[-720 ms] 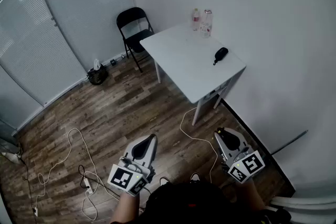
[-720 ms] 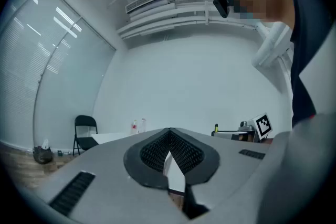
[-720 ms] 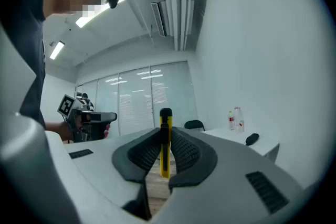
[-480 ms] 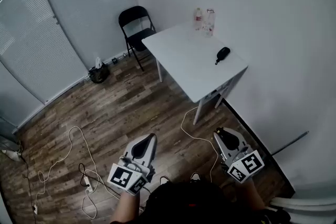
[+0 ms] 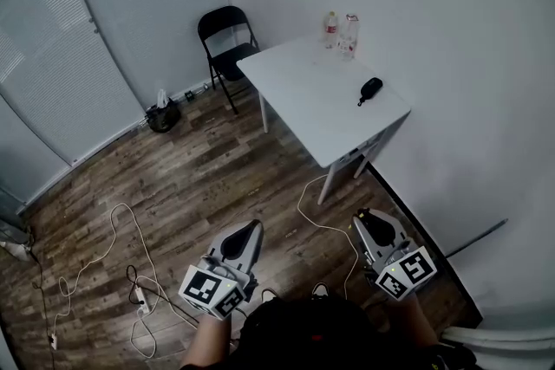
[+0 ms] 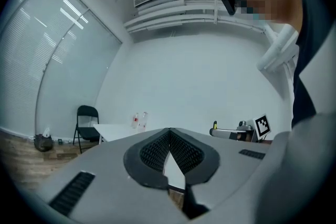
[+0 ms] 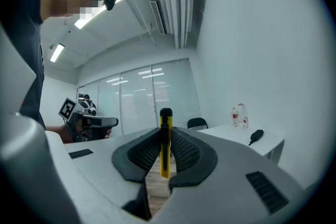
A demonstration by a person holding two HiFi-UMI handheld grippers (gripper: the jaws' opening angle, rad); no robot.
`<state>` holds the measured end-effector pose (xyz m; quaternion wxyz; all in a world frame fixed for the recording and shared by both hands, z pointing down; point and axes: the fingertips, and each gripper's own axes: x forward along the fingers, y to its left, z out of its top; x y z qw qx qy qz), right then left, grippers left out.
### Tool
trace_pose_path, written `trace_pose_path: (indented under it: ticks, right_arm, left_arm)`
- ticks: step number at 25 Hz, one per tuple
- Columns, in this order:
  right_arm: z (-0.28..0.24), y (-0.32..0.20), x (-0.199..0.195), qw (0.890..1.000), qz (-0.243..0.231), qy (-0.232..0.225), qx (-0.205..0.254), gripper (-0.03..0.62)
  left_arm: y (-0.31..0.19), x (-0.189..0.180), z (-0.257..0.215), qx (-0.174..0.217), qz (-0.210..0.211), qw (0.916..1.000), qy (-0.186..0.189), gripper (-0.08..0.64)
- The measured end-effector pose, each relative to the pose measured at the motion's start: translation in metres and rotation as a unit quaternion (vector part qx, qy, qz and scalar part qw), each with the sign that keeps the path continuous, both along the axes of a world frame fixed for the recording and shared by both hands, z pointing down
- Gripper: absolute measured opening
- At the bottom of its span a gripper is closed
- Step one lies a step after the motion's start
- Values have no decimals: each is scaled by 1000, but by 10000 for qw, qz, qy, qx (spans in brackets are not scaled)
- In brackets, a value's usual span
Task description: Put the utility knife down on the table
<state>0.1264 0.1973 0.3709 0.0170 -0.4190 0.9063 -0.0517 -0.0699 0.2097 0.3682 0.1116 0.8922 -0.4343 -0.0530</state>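
Note:
A yellow and black utility knife [image 7: 165, 141] stands upright between the pads of my right gripper [image 7: 165, 152], which is shut on it. In the head view that gripper [image 5: 371, 225] is low at the right, over the wooden floor, well short of the white table [image 5: 303, 100]. My left gripper [image 5: 245, 238] hangs low at the left; its jaws meet at the tip with nothing between them [image 6: 169, 152]. The table [image 7: 239, 136] shows far off at the right of the right gripper view.
On the table lie a black object [image 5: 370, 88] and two bottles [image 5: 340, 32] at the far edge by the wall. A black folding chair [image 5: 224, 39] stands left of the table. Cables [image 5: 130, 290] trail across the floor. A dark bag [image 5: 161, 115] sits by the glass partition.
The head view has shifted slightly, so the table and chair sit a little further right and up in the picture. Both grippers stay about where they were.

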Motion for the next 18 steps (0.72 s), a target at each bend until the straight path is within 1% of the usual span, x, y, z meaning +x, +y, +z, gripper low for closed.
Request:
trace_pose_path:
  ticks: [5,10,13,16,18]
  right_arm:
    - [3,0,-19,10000,-42,60,-48,68]
    - [4,-7,-55,9999,-30,52,-154,69]
    - [8,-9,-76,9998,5,76,-184,69]
    - [13,-3,-96,9996,25,223,-176,69]
    - [18,-1,-106,9993,38,297,-227,69]
  left_arm:
    - [6,-14,6,-15,-23,10000,13,23]
    - [8,-49,9,-80,31,9999,110,23]
    - [13,-71,18,-81,47,9999,106,23]
    - [17,-92,28,-155,32,9998,123,23]
    - [18,-100,33,-185,47,9998,103,23]
